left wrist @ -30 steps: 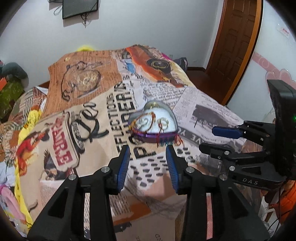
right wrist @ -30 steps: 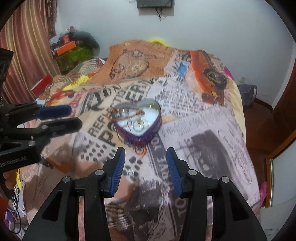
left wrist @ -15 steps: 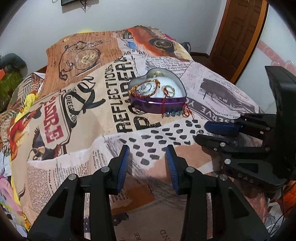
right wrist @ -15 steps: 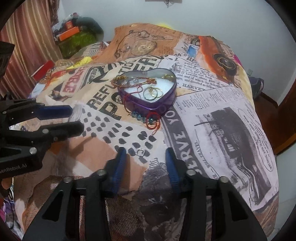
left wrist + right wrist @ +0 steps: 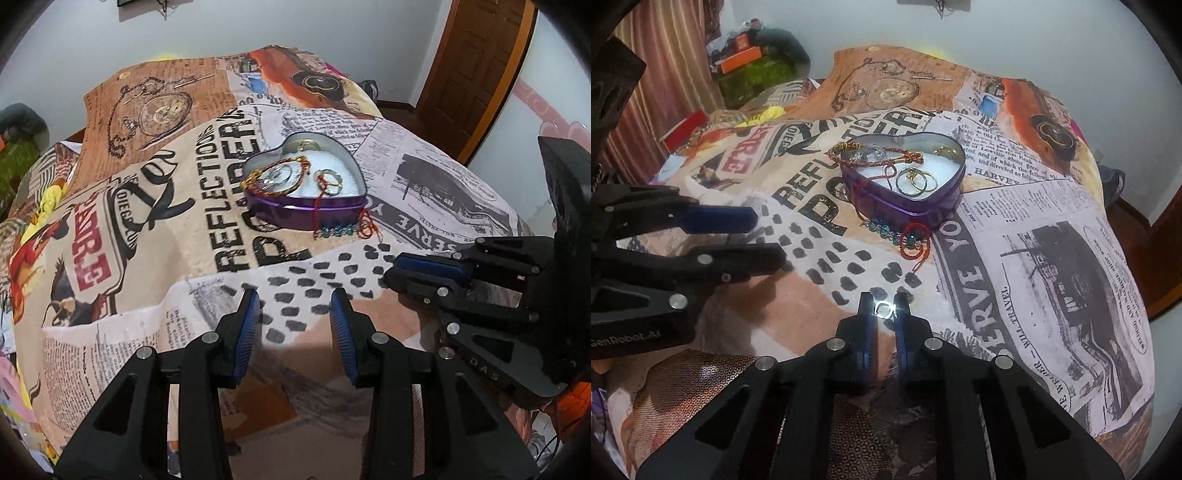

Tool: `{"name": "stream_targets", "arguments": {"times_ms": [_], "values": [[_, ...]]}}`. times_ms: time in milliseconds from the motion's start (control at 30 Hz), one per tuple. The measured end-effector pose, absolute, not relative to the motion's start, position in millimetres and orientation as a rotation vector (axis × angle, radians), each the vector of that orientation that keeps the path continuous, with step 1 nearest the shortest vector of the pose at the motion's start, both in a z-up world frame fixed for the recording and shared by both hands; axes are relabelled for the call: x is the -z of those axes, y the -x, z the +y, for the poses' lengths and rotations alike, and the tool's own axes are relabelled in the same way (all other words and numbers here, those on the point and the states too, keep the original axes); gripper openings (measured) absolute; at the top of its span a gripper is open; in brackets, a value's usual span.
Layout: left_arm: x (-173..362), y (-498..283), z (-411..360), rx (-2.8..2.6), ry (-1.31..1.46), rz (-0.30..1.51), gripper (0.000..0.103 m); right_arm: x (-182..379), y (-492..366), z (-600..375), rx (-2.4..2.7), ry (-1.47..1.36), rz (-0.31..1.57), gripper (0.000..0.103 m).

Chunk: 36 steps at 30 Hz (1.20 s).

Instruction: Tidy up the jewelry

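Note:
A purple heart-shaped tin [image 5: 295, 214] [image 5: 945, 199] sits open on the printed blanket. It holds gold rings [image 5: 916, 181] and a gold chain bracelet [image 5: 273, 177]. A red cord with blue beads [image 5: 905, 238] trails over its front wall onto the blanket. In front of the tin, my right gripper [image 5: 884, 310] is shut on a small silver ring [image 5: 883, 309], pinched at the fingertips just above the blanket. My left gripper [image 5: 293, 306] stands open over the blanket with nothing between its fingers. It lies to the left of the right gripper [image 5: 400, 267].
The blanket [image 5: 147, 229] covers a bed that falls away at the near edge. A wooden door [image 5: 476, 62] stands at the back right. Boxes and bags [image 5: 753, 66] pile up beside a striped curtain [image 5: 665, 59] at the back left.
Both grippers have sunk toward the blanket. The right gripper's fingers, open a second ago, have come together around the silver ring that lay on the blanket. The left gripper's opening is unchanged.

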<state>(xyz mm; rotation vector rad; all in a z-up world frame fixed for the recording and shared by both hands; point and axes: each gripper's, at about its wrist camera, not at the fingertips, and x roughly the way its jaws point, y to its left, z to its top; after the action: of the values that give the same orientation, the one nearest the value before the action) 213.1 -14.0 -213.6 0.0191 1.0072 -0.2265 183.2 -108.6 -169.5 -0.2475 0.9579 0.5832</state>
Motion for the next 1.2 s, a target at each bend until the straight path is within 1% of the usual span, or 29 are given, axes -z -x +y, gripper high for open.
{"name": "stream_targets", "arguments": {"times_ms": [300, 433, 767, 1100, 1200], "values": [[216, -238, -35, 0.266, -0.019, 1.024, 0.039, 155, -197, -141, -0.521, 0.159, 0.924, 0.01], [221, -255, -39, 0.272, 0.023, 1.059, 0.039, 149, -202, -155, -0.494, 0.134, 0.902, 0.01], [223, -266, -71, 0.329, 0.014, 1.079, 0.039, 147, -209, -170, -0.479, 0.106, 0.88, 0.01], [234, -279, -67, 0.264, 0.058, 1.098, 0.039, 151, -212, -183, -0.457, 0.08, 0.878, 0.01], [235, -279, -66, 0.242, 0.054, 1.087, 0.03, 151, -212, -185, -0.454, 0.073, 0.881, 0.01]]}}
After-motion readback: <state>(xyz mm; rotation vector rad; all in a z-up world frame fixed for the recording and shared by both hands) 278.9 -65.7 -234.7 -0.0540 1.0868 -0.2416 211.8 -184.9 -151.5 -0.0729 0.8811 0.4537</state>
